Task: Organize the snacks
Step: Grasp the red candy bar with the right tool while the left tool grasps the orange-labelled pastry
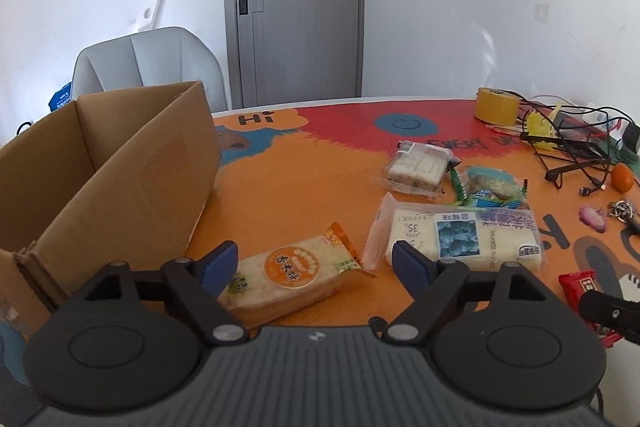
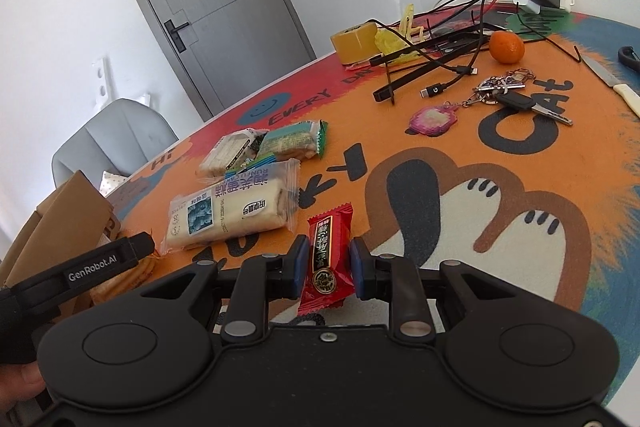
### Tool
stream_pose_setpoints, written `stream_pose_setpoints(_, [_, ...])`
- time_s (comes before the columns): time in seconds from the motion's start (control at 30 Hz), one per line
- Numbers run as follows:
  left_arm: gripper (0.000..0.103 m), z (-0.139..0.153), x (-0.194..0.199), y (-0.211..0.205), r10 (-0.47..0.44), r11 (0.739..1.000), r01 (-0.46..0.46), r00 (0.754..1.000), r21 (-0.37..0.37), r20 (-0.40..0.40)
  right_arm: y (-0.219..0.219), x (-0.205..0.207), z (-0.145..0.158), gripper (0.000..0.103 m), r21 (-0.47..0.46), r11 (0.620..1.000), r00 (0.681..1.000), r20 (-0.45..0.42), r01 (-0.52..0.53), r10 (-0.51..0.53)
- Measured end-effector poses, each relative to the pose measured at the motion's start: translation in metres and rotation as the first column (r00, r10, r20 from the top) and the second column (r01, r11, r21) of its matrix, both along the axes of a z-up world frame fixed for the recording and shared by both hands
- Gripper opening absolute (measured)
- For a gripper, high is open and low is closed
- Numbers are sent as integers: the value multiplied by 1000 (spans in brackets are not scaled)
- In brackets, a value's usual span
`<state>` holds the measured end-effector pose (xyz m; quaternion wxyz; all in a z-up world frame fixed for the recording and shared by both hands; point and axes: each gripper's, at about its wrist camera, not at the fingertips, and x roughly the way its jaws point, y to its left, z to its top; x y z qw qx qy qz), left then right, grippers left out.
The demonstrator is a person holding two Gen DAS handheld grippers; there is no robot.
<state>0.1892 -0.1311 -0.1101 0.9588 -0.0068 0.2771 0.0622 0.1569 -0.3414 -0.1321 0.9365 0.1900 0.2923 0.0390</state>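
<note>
White walls and a grey door (image 1: 298, 3) stand behind a round table covered by an orange cartoon mat (image 1: 304, 183). Open cardboard box (image 1: 120, 163) sits at the mat's left edge, a grey chair (image 1: 152, 63) behind it.

Left gripper (image 1: 314, 261): jaws spread wide, blue pads clear on both sides of a rice-cracker packet with an orange round label (image 1: 292, 275). Packet lies flat on the mat between the fingers, near the box's front corner; no pad presses it. Gripper tilts down toward the mat.

Right gripper (image 2: 330, 265): jaws drawn close, pinching a red snack packet (image 2: 329, 259) by its long sides. Packet stands roughly upright between the pads, top end pointing away from the camera. Gripper angled down, view rolled to one side.

Remaining snacks mid-table: a long blueberry cake packet (image 2: 232, 211); beyond it a clear-wrapped cracker pack (image 2: 228, 155) and a teal-wrapped packet (image 2: 290, 141), touching.

Far side clutter: tape roll (image 2: 356, 43), cables (image 2: 444, 47), an orange (image 2: 507, 47), keys (image 2: 516, 99).
</note>
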Motion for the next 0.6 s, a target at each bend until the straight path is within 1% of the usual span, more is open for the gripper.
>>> stream_pose_setpoints(0.1, [84, -2, 6, 3, 44, 999, -44, 999, 15, -17, 0, 0, -1, 25, 5, 1000, 1000, 3, -3, 3])
stream_pose_setpoints(0.17, [86, -4, 8, 5, 74, 997, -74, 997, 10, -26, -1, -1, -1, 25, 7, 1000, 1000, 4, -3, 3])
stream_pose_setpoints(0.23, [89, -5, 10, 4, 80, 997, -80, 996, 13, -32, -1, 0, -1, 25, 8, 1000, 1000, 5, -3, 3])
stream_pose_setpoints(0.4, [90, -5, 16, -1, 87, 996, -87, 995, 12, -38, -2, 0, -1, 26, 12, 1000, 1000, 3, -2, 2])
stream_pose_setpoints(0.47, [91, -8, 19, -3, 101, 994, -99, 994, 36, -52, -2, 0, -1, 26, 12, 1000, 1000, 3, -1, 1])
stream_pose_setpoints(0.57, [90, -10, 20, 1, 102, 995, -101, 993, 20, -60, 0, -1, 0, 26, 6, 1000, 1000, 4, -1, 1])
stream_pose_setpoints(0.6, [88, -10, 19, 3, 101, 995, -100, 993, 20, -60, 1, -1, 0, 26, 1, 1000, 1000, 4, -1, 1])
